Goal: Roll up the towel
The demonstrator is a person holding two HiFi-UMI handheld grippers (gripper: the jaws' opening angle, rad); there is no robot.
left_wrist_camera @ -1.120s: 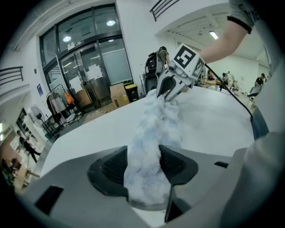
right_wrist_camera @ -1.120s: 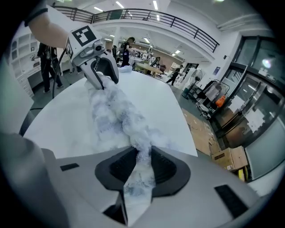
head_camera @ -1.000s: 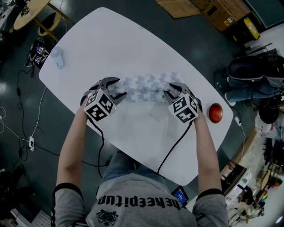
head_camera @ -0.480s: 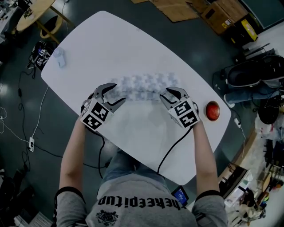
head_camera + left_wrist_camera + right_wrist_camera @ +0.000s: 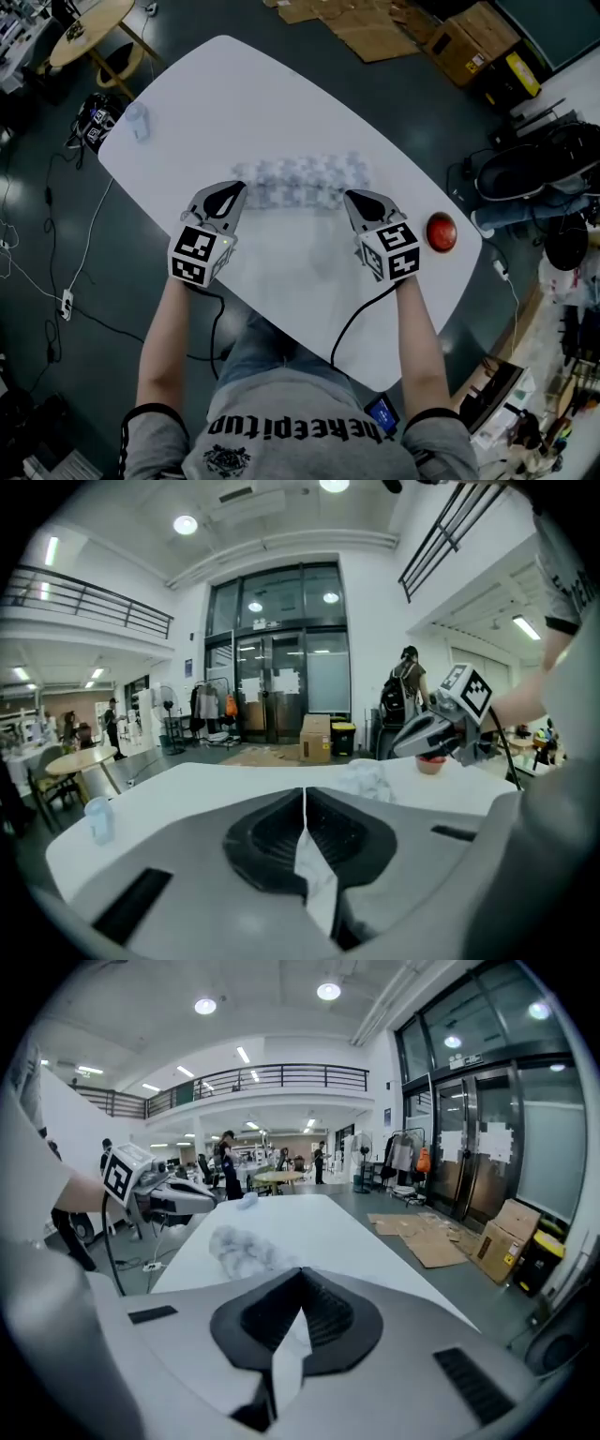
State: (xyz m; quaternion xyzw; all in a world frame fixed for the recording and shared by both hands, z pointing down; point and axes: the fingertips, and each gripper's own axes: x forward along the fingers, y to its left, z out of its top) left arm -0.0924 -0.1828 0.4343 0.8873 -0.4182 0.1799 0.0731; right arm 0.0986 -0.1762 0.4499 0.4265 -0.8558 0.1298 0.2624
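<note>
The towel (image 5: pixel 300 181) lies rolled in a pale, patterned bundle across the middle of the white table (image 5: pixel 234 94). Both grippers hover on its near side, lifted off it. My left gripper (image 5: pixel 231 192) points at the roll's left end; its jaws have just been closing and now meet with nothing between them. My right gripper (image 5: pixel 358 200) is level with the roll's right end, shut and empty too. From the left gripper view the towel (image 5: pixel 368 780) sits beyond the closed left gripper (image 5: pixel 304 794). In the right gripper view the towel (image 5: pixel 246 1249) lies past my right gripper (image 5: pixel 301 1274).
A red round object (image 5: pixel 442 231) sits near the table's right edge. A clear plastic cup (image 5: pixel 137 120) stands at the far left corner. Flattened cardboard (image 5: pixel 366 28) and boxes lie on the floor beyond. Cables trail off the table's near edge.
Both grippers have let go of the towel's ends, risen and drawn back toward me. Their jaws went from open to shut. The roll stays on the table.
</note>
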